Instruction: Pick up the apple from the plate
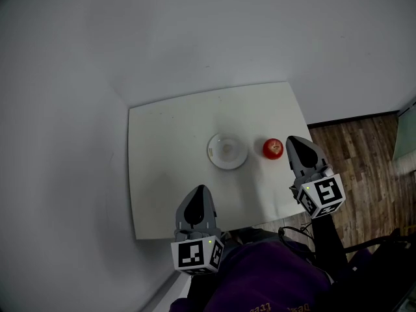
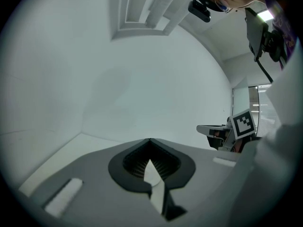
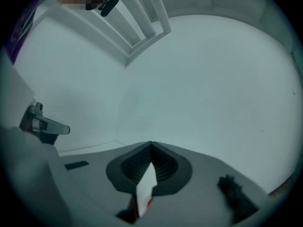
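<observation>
A red apple (image 1: 273, 148) lies on the white table (image 1: 162, 174), just right of an empty white plate (image 1: 227, 151). My right gripper (image 1: 292, 139) hangs beside the apple's right side with its jaws shut and nothing between them. In the right gripper view the right gripper (image 3: 150, 145) points at the bare wall, and a sliver of red shows low through the slit under its jaws. My left gripper (image 1: 200, 188) hovers over the table's near edge, below the plate, also shut and empty. In the left gripper view the left gripper (image 2: 149, 141) faces the wall too.
The table stands in a corner of white walls. Dark wooden floor (image 1: 364, 155) lies to its right. A person's purple sleeve (image 1: 260, 281) fills the bottom of the head view. The right gripper's marker cube (image 2: 244, 124) shows in the left gripper view.
</observation>
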`<control>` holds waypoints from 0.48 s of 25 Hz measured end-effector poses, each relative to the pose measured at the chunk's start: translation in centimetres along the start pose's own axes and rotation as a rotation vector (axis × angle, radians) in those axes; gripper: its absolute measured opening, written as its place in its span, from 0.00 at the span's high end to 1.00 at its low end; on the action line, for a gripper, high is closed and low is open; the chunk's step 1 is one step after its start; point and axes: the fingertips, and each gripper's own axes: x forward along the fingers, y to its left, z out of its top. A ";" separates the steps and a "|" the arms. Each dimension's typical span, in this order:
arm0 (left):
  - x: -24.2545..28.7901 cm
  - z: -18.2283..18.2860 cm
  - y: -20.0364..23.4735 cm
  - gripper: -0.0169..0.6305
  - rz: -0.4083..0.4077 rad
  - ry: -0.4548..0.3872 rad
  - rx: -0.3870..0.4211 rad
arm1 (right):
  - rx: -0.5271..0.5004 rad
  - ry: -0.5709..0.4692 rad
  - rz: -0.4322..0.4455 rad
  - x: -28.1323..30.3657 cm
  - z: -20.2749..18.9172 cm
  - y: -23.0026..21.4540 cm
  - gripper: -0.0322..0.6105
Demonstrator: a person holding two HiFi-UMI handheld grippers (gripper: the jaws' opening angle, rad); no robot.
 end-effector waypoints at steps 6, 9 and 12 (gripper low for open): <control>-0.4 0.1 -0.2 0.97 -0.003 -0.001 -0.003 | -0.003 0.001 0.002 -0.7 0.1 0.4 0.94; -0.4 0.2 -0.4 0.97 -0.019 -0.003 0.007 | -0.005 -0.001 0.004 -0.8 0.1 0.6 0.94; -0.5 0.3 -0.5 0.97 -0.023 -0.006 0.011 | -0.011 -0.002 0.003 -1.0 0.1 0.6 0.94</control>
